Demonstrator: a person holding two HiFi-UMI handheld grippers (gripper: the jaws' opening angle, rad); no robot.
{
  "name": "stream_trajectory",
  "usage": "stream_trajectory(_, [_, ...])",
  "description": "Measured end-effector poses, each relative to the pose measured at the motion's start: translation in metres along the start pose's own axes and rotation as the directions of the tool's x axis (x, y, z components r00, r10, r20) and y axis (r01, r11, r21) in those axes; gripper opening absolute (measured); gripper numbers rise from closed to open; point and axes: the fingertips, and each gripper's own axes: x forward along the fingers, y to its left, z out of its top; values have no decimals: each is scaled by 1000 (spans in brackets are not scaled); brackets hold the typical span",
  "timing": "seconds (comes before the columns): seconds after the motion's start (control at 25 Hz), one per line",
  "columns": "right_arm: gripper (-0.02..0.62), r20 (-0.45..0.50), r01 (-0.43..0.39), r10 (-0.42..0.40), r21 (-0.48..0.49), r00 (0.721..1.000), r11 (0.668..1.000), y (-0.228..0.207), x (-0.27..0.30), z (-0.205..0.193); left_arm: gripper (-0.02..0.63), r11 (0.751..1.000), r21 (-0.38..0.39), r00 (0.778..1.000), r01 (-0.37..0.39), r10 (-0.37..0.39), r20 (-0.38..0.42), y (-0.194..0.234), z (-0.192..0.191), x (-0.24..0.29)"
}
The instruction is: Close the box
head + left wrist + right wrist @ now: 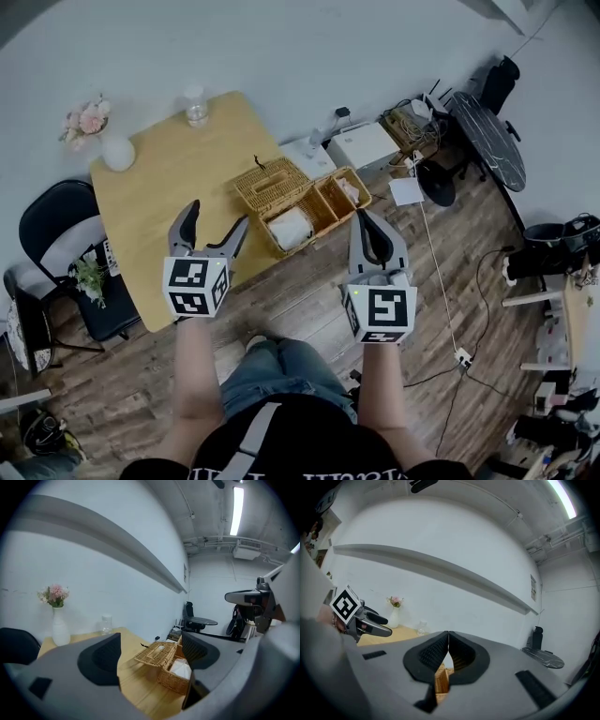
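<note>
Head view: one rectangular woven wicker box (328,223) sits at the right near corner of the light wooden table (159,187), its wicker lid (272,183) open. It has two compartments, with white folded material (291,228) in the left one. Left gripper view alone shows the lid tilted up. Left gripper (217,216) is released, jaws apart and empty; right gripper (364,220) is clenched on nothing.

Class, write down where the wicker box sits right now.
In the head view, the wicker box sits lid-open at the wooden table's right edge, ahead of and between the left tool and right tool.
</note>
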Motion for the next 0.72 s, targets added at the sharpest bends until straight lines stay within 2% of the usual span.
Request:
stream_trajectory(0.24, [17, -47, -30, 31, 13, 998, 999, -9, 24, -24, 400, 999, -34, 998, 20, -23, -67, 0, -21, 30])
stream_trajectory(0.52, [17, -100, -62, 67, 49, 993, 997, -36, 74, -61, 400, 980, -191, 977, 56, -93, -190, 1, -58, 84])
stream_trajectory(0.72, [17, -106, -98, 103, 56, 989, 994, -51, 112, -70, 400, 962, -271, 968, 36, -101, -230, 11, -80, 117])
